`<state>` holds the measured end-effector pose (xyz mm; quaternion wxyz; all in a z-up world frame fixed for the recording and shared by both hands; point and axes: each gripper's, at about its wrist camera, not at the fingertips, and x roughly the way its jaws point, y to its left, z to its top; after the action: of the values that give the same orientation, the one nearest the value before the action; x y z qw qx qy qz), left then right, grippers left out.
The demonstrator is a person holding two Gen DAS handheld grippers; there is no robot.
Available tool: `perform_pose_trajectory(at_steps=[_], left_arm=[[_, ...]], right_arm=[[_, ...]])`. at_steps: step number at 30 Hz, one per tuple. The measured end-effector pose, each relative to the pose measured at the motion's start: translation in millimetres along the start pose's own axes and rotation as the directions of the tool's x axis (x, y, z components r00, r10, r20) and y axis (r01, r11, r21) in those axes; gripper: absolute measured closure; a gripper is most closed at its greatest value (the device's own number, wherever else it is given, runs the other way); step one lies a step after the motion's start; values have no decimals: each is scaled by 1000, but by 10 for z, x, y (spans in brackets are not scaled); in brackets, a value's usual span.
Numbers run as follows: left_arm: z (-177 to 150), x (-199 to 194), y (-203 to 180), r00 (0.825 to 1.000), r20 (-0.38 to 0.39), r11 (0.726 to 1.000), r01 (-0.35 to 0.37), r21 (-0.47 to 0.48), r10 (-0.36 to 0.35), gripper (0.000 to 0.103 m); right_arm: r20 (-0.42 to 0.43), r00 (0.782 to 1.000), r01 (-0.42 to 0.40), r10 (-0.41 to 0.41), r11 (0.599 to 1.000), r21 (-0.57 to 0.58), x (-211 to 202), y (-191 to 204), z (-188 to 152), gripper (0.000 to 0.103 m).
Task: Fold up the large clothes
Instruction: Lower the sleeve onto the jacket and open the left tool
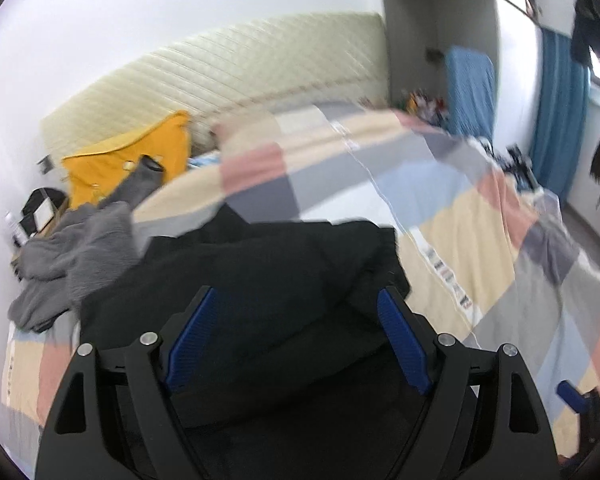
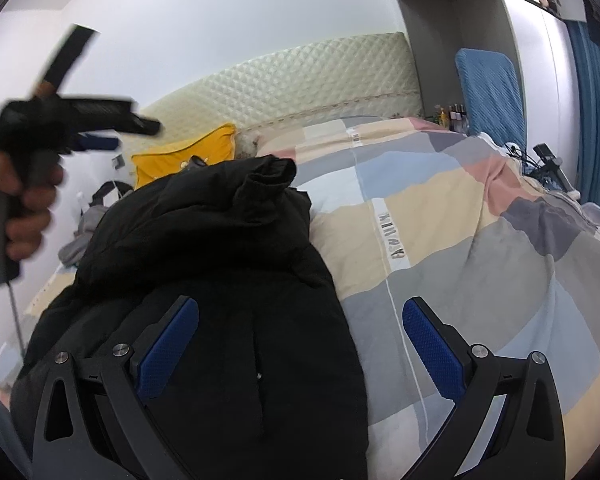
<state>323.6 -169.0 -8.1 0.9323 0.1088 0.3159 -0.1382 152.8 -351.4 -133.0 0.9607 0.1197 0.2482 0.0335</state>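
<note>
Coat (image 2: pixel 204 280) lies bunched on the bed (image 2: pixel 440 248), lower left of frame. Both tools, left (image 1: pixel 296 340) and right (image 2: pixel 300 352), gape, gripping nothing. Best pinch 2 hem corners, then spread flat.

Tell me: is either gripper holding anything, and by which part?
Nothing is held. The left gripper and right gripper are both open above the black padded jacket on the patchwork quilt.

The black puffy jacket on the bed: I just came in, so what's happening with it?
A person holds a gripper in each hand over the black puffy jacket, which lies bunched on the pastel patchwork quilt. The left gripper and the right gripper are both open, holding nothing. A grey fuzzy garment lies beside the jacket.
</note>
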Motion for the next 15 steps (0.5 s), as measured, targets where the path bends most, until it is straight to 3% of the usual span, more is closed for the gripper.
perform_pose_trajectory(at_steps=[4,8,11,15], left_arm=[[-55,-366,352,999,41,998,0,-56,2,21],[-257,-551,734,999,33,993,-3,-118,7,21],[-535,-564,965,999,6,991,-37,-125,38,21],[-1139,-394,1235,997,-66,985,-41,-165,31,21]], right_arm=[[9,1000,-4,4,999,-34,-36,131,-11,0],[19,1000,-20,22,997,-73,-88,294,9,0],[25,999,-26,28,995,-92,-141,406,35,0],[25,998,-55,58,993,-101,-137,487,102,0]])
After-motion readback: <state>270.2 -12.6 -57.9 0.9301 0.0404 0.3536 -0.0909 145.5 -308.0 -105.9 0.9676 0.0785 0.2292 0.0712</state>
